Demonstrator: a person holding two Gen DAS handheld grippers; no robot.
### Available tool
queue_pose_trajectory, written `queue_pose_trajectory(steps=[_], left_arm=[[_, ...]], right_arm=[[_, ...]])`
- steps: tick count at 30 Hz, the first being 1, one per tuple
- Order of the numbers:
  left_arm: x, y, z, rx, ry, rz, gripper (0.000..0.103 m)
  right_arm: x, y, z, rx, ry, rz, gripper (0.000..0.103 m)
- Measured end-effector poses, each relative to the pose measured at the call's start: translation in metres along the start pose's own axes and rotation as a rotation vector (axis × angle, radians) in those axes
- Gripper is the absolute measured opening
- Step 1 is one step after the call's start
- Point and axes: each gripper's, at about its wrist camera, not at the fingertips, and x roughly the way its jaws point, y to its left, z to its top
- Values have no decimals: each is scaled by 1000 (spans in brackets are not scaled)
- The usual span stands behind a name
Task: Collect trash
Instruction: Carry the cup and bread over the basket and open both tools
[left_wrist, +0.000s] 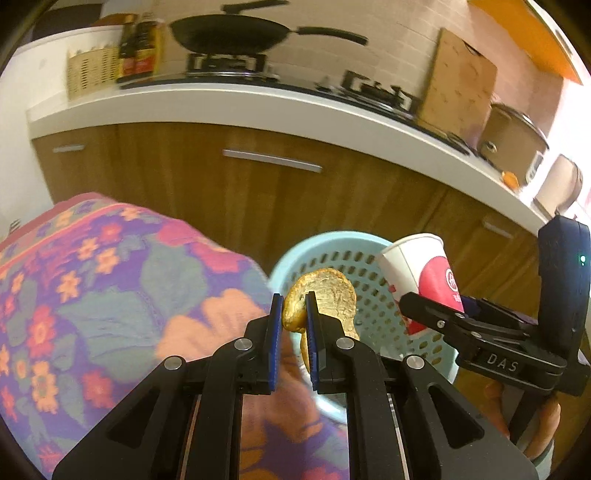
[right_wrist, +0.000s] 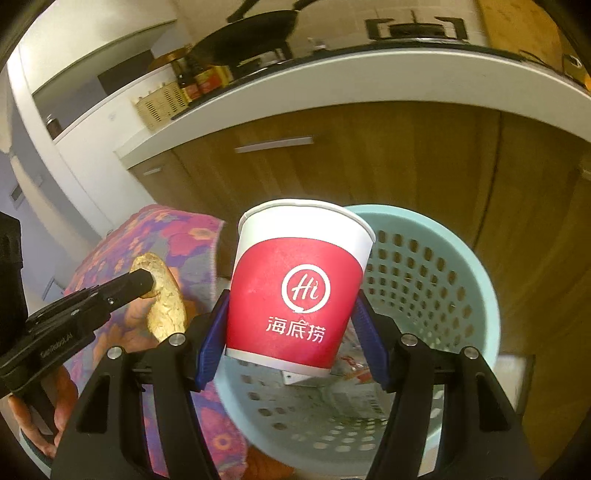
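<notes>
Clamping the paper cup (right_wrist: 295, 288) by its sides, your right tool (right_wrist: 291, 339) holds it upright and tipped slightly, mouth up and away from you, its long axis running from base to rim. The red band carries a white circle with "Hi" inside and three white Chinese characters below, 海底捞. The cup hangs over the near rim of the pale blue perforated basket (right_wrist: 436, 266), in whose bottom lies some printed paper with a barcode; the rest of that print is too blurred to read.

Your left tool (left_wrist: 293, 314) is closed on a brownish curved peel (left_wrist: 325, 291), blue pads pinching one edge, the piece standing roughly on end with its long axis near vertical, just at the basket's left rim. In the left wrist view the right tool's body reads "DAS"; the small lettering on the left tool, seen from the right wrist, is not legible.

Left of the basket lies a floral cloth (left_wrist: 92, 295) in purple, pink and orange. Behind, wooden cabinet doors (left_wrist: 258, 192) stand under a white table (left_wrist: 221, 107) bearing a black wok (left_wrist: 236, 33), dark sauce bottles (left_wrist: 138, 51) with unreadable labels, and a cardboard box (left_wrist: 458, 81).
</notes>
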Motion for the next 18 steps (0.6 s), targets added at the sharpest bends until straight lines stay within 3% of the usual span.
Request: queue_pose_trajectory(steps=[9,18], left_arm=[[28,-26,3,23,32,-20,10],[42,-39,5,16,34,-25,15]], right_arm=[[4,-36,-5,44,20,-48,61],[3,-44,-8,54,44,-93,63]])
